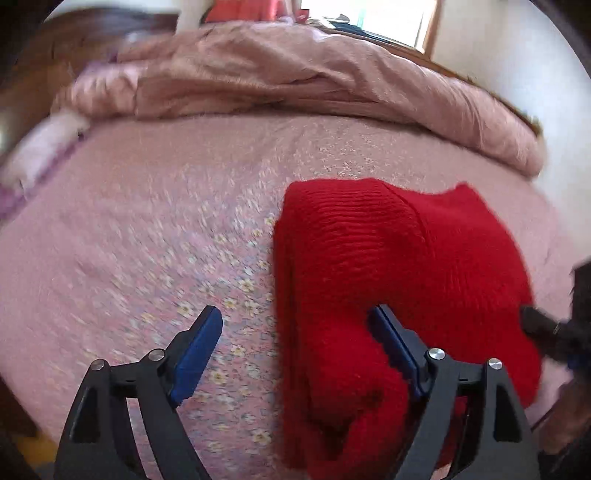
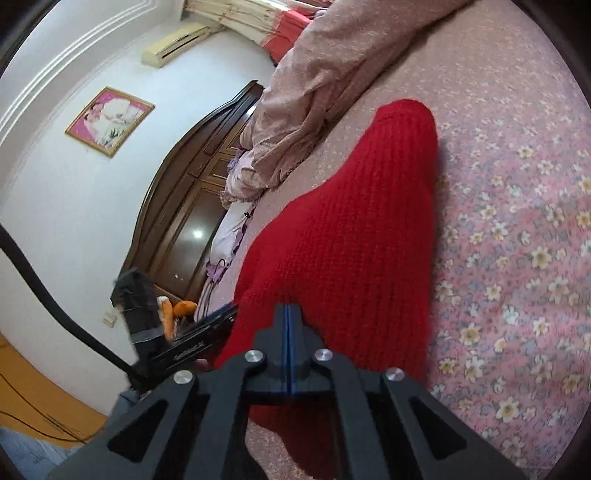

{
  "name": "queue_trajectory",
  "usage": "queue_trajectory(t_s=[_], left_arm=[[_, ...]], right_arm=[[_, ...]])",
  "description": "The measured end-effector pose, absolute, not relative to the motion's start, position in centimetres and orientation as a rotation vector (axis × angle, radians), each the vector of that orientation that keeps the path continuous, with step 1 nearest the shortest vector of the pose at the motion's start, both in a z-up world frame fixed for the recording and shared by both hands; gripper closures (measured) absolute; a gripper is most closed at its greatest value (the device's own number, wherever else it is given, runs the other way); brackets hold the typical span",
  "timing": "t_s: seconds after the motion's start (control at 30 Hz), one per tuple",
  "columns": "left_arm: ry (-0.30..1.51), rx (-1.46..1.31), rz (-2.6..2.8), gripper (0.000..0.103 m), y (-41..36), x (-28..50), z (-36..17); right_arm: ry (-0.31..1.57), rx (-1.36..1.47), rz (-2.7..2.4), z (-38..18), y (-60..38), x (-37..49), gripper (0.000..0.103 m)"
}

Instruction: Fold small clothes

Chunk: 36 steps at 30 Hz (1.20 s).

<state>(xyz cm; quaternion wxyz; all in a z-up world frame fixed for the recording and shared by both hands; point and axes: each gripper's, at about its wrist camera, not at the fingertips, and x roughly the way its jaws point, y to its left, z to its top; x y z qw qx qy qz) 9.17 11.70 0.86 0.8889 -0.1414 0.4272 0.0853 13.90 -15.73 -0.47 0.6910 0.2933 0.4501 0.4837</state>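
A red knitted garment (image 1: 388, 266) lies folded on the pink flowered bedsheet (image 1: 166, 240). My left gripper (image 1: 295, 325) is open, its blue pads apart; its right finger rests over the garment's near left part and its left finger is over the sheet. In the right wrist view the garment (image 2: 351, 240) stretches away from my right gripper (image 2: 288, 314), which is shut on the garment's near edge. The right gripper also shows at the left wrist view's right edge (image 1: 546, 328), touching the garment's right side.
A bunched pink quilt (image 1: 295, 81) lies along the far side of the bed. Pillows (image 2: 229, 229) and a dark wooden headboard (image 2: 184, 192) are at one end. A window (image 1: 369, 18) and white walls lie beyond.
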Motion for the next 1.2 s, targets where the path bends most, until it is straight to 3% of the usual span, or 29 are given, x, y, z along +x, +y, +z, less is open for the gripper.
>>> queue_trajectory(t_s=[0.1, 0.23, 0.3, 0.4, 0.53, 0.57, 0.6, 0.67, 0.7, 0.83, 0.97, 1.2], left_arm=[[0.867, -0.324, 0.161, 0.024, 11.8, 8.3, 1.3], [0.82, -0.318, 0.148, 0.025, 11.0, 5.7, 2.6], [0.807, -0.378, 0.107, 0.025, 10.9, 4.5, 2.6], [0.814, -0.486, 0.032, 0.025, 10.8, 3.4, 2.3], [0.802, -0.545, -0.032, 0.027, 10.0, 3.3, 2.2], [0.778, -0.54, -0.059, 0.035, 9.7, 3.4, 2.5], [0.755, -0.531, -0.067, 0.051, 9.6, 3.4, 2.9], [0.719, -0.458, -0.031, 0.073, 9.0, 3.1, 3.7], [0.712, -0.437, -0.024, 0.076, 8.9, 3.0, 3.9], [0.705, -0.46, -0.038, 0.078, 9.1, 2.9, 4.0], [0.715, -0.464, -0.029, 0.081, 9.4, 2.6, 3.8], [0.751, -0.454, 0.014, 0.084, 9.9, 3.0, 2.9]], right_arm=[[0.952, 0.678, 1.021, 0.5, -17.3, 12.9, 0.103], [0.832, 0.454, 0.88, 3.5, -18.8, 8.8, 0.089], [0.746, 0.272, 0.748, 4.9, -19.4, 6.0, 0.059], [0.584, 0.106, 0.544, 5.4, -20.3, 0.7, 0.042], [0.617, -0.032, 0.531, 4.4, -18.4, -1.6, 0.041], [0.633, -0.081, 0.526, 3.8, -17.5, -1.7, 0.041], [0.647, -0.125, 0.528, 3.2, -16.5, -1.7, 0.041], [0.655, -0.182, 0.522, 2.4, -14.5, -1.5, 0.041], [0.654, -0.205, 0.515, 2.2, -13.7, -1.2, 0.041], [0.636, -0.195, 0.479, 2.1, -12.3, 0.2, 0.041], [0.609, -0.123, 0.438, 2.3, -12.0, 1.4, 0.032], [0.604, -0.071, 0.327, 1.9, -16.6, 0.4, 0.033]])
